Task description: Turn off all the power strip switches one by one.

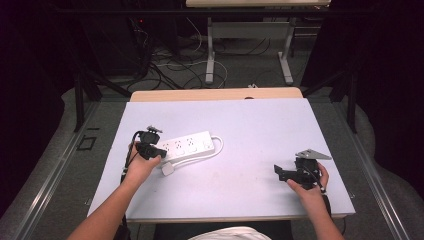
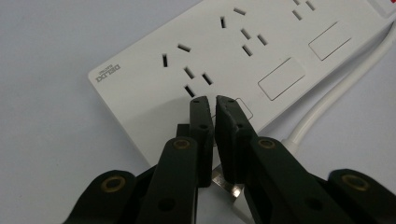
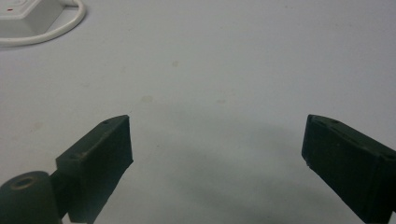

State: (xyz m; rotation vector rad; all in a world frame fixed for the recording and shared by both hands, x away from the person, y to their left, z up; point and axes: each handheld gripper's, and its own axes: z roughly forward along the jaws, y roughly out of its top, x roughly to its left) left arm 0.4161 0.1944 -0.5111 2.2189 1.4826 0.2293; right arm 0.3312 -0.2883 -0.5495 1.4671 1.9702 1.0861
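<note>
Two tools at work: the left tool (image 2: 213, 100), jaws pinched nearly together on what looks like a metal plug prong, hangs over the near socket of the white plastic power strip (image 2: 224, 60) lying left of centre on the pale worktop (image 1: 260, 130), presumably to plug in, while the right tool (image 3: 217, 140) idles agape, well apart over bare surface near the right edge.

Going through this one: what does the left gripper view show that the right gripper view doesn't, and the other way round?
Left gripper view: the left gripper's black jaws nearly together above the white plastic power strip's socket slots and brand lettering. Right gripper view: the right gripper's jaws wide apart over the bare pale table, plus the strip's end with its red switch. Both: the strip, its white round cable and the table.
</note>
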